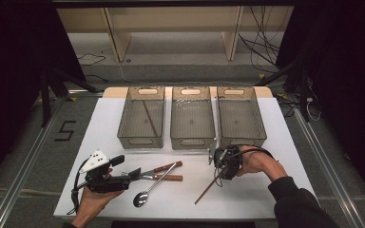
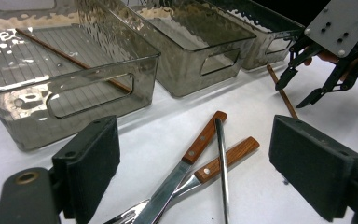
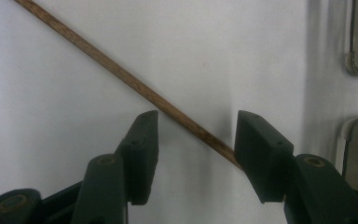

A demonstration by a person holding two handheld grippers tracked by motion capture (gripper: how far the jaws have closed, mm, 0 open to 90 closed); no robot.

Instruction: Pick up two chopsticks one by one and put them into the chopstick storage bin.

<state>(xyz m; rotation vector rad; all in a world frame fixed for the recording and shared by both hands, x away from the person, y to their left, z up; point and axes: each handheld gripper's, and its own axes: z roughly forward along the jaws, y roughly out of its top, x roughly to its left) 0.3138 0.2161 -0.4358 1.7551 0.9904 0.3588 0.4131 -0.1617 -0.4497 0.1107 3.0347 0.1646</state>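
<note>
Steel spoon (image 1: pixel 145 192) w/ wood-handled knife (image 1: pixel 164 167) & fork (image 1: pixel 168 177) lie nearest on white tabletop (image 1: pixel 247 190). Right hand-held gripper (image 3: pixel 193 128) open, straddling thin brown wooden chopstick (image 3: pixel 121 74), not clamped. Left hand-held gripper (image 2: pixel 193 161) wide open, empty, facing cutlery.

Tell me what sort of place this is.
Probably a lab set up for recording handling tasks, not a kitchen. A white table stands on grey floor between black curtains, loose cables trail behind it, and three clear smoky plastic bins sit in a row with cutlery staged in front.
</note>
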